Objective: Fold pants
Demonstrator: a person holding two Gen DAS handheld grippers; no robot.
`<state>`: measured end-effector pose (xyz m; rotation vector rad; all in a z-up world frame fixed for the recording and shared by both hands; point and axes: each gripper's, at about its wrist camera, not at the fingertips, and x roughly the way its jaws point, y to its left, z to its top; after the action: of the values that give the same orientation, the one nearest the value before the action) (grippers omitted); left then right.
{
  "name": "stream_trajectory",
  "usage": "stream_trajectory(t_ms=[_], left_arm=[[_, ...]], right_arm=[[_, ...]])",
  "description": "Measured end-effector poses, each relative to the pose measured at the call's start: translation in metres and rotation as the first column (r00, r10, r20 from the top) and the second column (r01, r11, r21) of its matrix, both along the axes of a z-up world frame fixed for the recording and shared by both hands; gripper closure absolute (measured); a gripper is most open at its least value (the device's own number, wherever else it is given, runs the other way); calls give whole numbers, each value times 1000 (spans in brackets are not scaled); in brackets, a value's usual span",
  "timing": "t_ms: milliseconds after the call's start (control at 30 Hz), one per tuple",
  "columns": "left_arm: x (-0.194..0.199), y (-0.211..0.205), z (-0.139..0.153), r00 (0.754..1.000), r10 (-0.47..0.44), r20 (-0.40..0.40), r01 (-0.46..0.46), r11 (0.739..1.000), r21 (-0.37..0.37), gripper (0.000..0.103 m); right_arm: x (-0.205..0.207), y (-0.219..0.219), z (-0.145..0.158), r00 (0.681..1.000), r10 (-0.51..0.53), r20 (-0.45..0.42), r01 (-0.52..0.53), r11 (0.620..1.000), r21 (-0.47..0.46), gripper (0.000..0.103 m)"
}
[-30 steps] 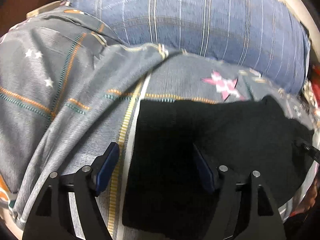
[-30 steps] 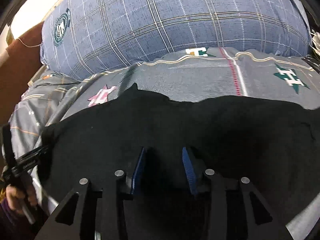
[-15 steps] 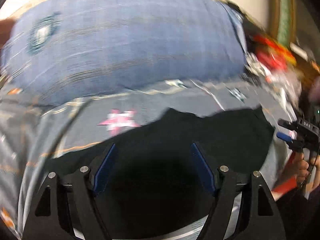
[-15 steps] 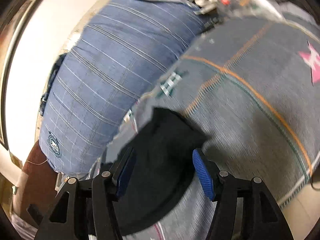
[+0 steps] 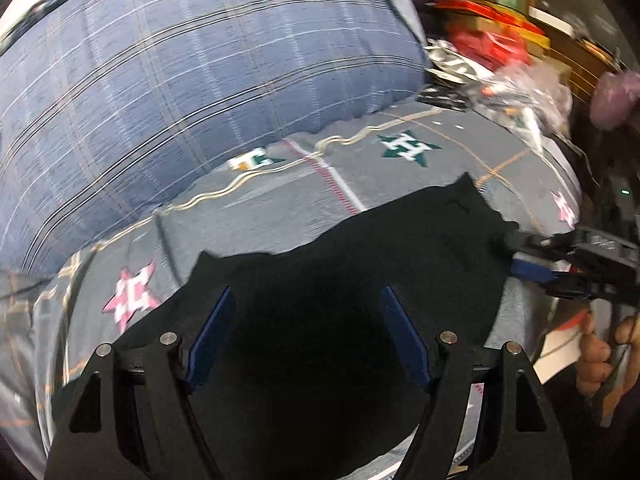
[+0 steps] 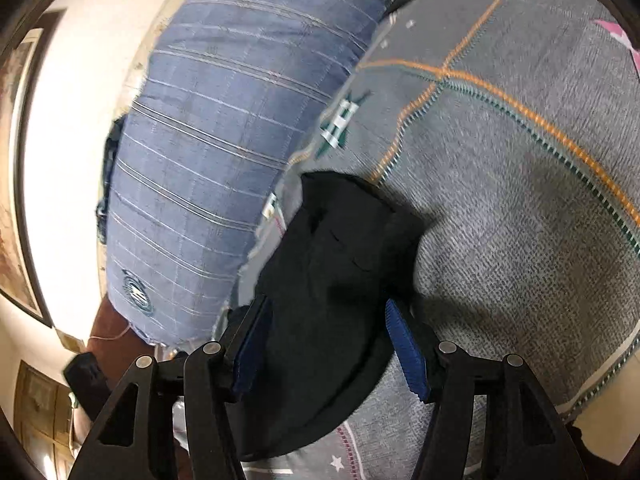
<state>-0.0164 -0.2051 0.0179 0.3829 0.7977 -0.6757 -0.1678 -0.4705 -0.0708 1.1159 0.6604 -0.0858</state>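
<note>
The black pants (image 5: 340,272) lie flat on the bed, spread as a dark sheet under and ahead of the left tongs (image 5: 306,336). Their far edge runs ragged beyond those tongs, and one corner reaches off to the right, where the right tongs (image 5: 532,270) meet it. In the right wrist view the pants (image 6: 332,280) show as a folded, narrow bundle running forward from between the right tongs (image 6: 328,348), their far end rounded on the bedding.

The left tongs stand wide apart above the cloth, with nothing pinched between their blue pads. The right tongs are also apart; the pants lie between the pads, and the left pad is at the edge of the cloth, though I cannot tell whether it touches. A hand (image 5: 600,360) grips the handle of the right tongs, low on the right side of the left wrist view.

Under the pants is a grey bedspread (image 5: 400,176) with orange and green stitched lines, and pink and green star patches. Beyond the tongs, a large blue checked pillow (image 5: 180,100) rests at the head of the bed. To the right of it, past the bedspread's edge, sits a blurred heap of red and clear packets (image 5: 492,52). In the right wrist view a pale wall (image 6: 80,120) lies left of the pillow, with a framed picture (image 6: 16,200) hanging on it.
</note>
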Motion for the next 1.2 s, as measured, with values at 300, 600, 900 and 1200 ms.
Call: stream_trajectory(t_ms=[300,600,900,1200], left_arm=[[12,-41,-7,995,-100,-16,100,994,50,27],[28,-72,-17,996,-92,-9,93,991,94,27],[46,-95,-32,997,-72,29,66,982,178,27],[51,-135,-23,978,-174,-111,185,978,99,27]], right_arm=[[8,-2,-12,997,-43,-58,42,999,-12,43],[20,-10,-18,997,-74,2,74,997,24,43],[23,-9,-18,996,-87,5,86,996,18,46],[16,-24,-39,990,-137,34,130,979,158,67]])
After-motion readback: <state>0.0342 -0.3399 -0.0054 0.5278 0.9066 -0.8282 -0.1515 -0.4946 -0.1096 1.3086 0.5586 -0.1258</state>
